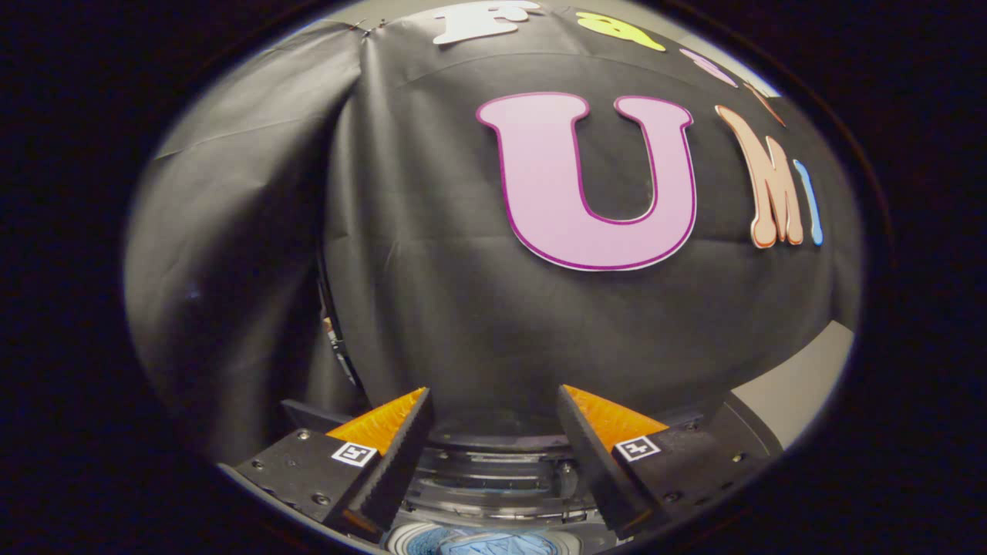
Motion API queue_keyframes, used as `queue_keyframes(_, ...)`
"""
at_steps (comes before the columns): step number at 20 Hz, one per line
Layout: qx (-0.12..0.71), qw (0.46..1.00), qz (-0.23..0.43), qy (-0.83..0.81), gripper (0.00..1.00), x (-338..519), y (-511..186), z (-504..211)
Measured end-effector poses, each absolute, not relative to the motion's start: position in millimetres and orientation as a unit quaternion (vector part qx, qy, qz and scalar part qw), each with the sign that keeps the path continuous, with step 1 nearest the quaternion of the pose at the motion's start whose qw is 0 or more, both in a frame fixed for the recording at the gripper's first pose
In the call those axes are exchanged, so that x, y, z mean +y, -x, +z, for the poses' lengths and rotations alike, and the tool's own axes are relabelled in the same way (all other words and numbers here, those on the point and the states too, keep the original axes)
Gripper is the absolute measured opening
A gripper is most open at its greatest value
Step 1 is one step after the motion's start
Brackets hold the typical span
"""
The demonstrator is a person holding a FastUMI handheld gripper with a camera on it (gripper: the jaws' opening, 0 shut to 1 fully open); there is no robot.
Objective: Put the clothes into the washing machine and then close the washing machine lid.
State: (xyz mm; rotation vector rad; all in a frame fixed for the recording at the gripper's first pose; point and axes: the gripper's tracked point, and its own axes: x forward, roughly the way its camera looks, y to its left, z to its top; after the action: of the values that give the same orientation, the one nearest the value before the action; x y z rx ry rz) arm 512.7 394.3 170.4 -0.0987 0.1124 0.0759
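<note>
Gripper spread wide

The gripper (493,408) points forward, its two fingers (401,455) held well apart with nothing clamped between them.

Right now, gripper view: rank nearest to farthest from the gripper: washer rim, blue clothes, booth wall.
Gripper open, holding nothing.
1. Washer rim: between the fingers.
2. Blue clothes: below the rim, inside the drum; order against the rim is close.
3. Booth wall: beyond the fingers.

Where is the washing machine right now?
In the gripper view the washing machine sits low down, seen through the gap between the open gripper's two fingers, with the black cloth wall rising just behind it.
</note>
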Motion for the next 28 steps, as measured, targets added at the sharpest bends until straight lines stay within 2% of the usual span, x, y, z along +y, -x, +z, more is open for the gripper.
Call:
queue_keyframes(2, 0.075, 0.995, 0.007, 0.066, 0.96, 386, -525, 155)
queue_keyframes(9, 0.092, 0.993, 0.055, 0.053, 0.98, 386, -529, 144)
queue_keyframes(22, 0.101, 0.990, 0.079, 0.054, 0.98, 385, -518, 145)
queue_keyframes(28, 0.114, 0.988, 0.087, 0.055, 0.98, 382, -483, 130)
